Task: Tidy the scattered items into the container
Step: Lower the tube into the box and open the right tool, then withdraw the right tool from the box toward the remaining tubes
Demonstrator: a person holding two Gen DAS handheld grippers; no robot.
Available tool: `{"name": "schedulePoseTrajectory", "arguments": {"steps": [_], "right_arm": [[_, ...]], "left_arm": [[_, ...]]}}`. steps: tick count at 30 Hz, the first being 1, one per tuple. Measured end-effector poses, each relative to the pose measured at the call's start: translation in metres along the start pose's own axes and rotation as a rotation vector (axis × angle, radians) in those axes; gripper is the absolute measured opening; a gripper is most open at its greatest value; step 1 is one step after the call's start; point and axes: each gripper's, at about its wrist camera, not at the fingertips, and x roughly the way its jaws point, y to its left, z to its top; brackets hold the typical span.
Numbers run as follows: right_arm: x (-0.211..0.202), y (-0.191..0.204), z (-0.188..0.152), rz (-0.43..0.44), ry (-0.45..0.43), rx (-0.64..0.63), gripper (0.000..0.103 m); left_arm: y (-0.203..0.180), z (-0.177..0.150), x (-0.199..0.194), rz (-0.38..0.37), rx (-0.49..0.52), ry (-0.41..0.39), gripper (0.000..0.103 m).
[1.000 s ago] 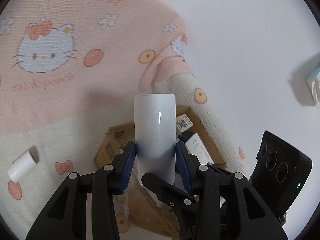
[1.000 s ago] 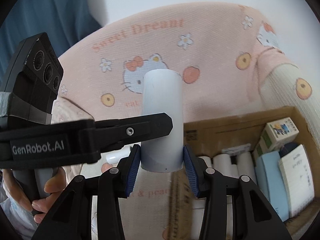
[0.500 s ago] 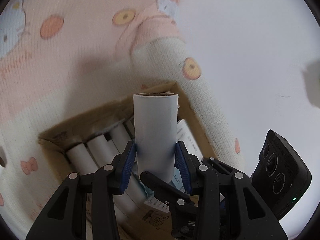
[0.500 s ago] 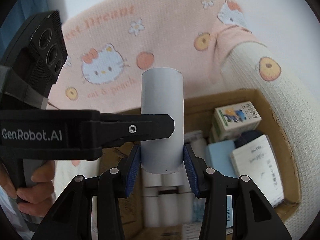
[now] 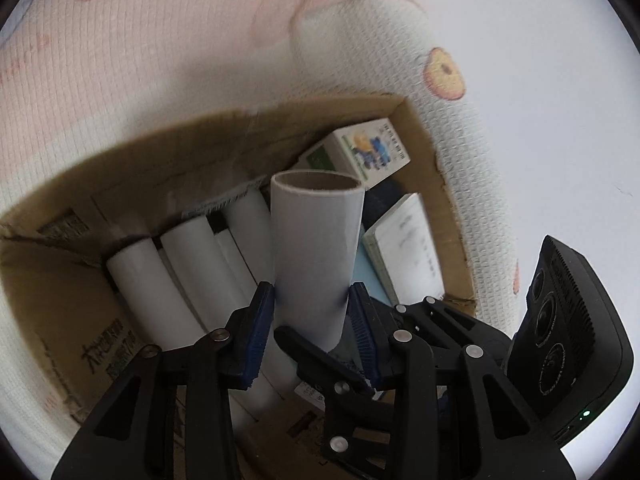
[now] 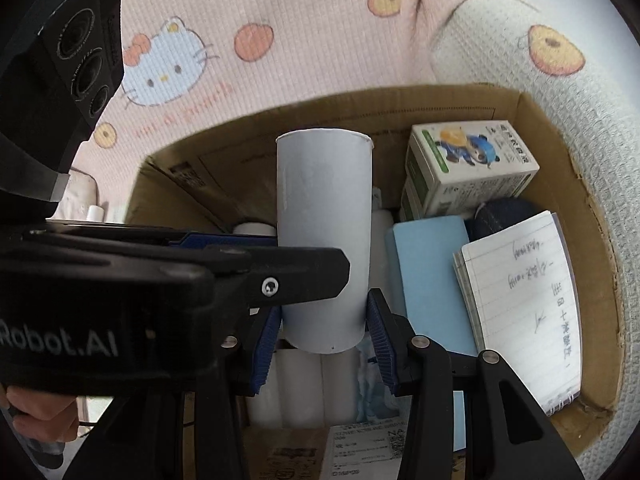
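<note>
Left gripper (image 6: 316, 264) housing "Robot.AI"; notebook (image 6: 528, 308) handwritten

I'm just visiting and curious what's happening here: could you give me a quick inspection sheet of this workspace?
Surface: pink cartoon blanket.
Job's things: white tube held over the cardboard box; more white rolls lie inside.
Clutter: notebook, printed carton, blue pad, all in the box.
Grippers: left gripper and right gripper both clamp the tube; left jaws have just been closing.
Cables: nothing seen.
Surroundings: plain white background.
</note>
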Motion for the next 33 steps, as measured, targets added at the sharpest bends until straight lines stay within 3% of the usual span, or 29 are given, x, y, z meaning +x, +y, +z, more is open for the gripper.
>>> {"name": "schedulePoseTrajectory", "arguments": {"steps": [10,13,19,23,33], "right_arm": [[0.029,-0.010,0.003,0.027,0.135,0.011,0.040],[0.036,-0.012,0.005,0.048,0.172,0.019,0.040],[0.039,-0.009,0.010,0.017,0.189,0.025,0.040],[0.040,-0.006,0.013,-0.014,0.187,0.039,0.041],[0.013,0.011,0.009,-0.059,0.121,-0.022,0.043]], "left_arm": [[0.010,0.001,0.014,0.043,-0.016,0.041,0.034],[0.010,0.001,0.010,0.087,-0.009,0.038,0.031],[0.013,0.003,-0.002,0.136,-0.016,0.022,0.026],[0.013,0.007,-0.016,0.198,0.017,-0.035,0.026],[0.008,0.003,-0.030,0.134,0.078,-0.071,0.026]]}}
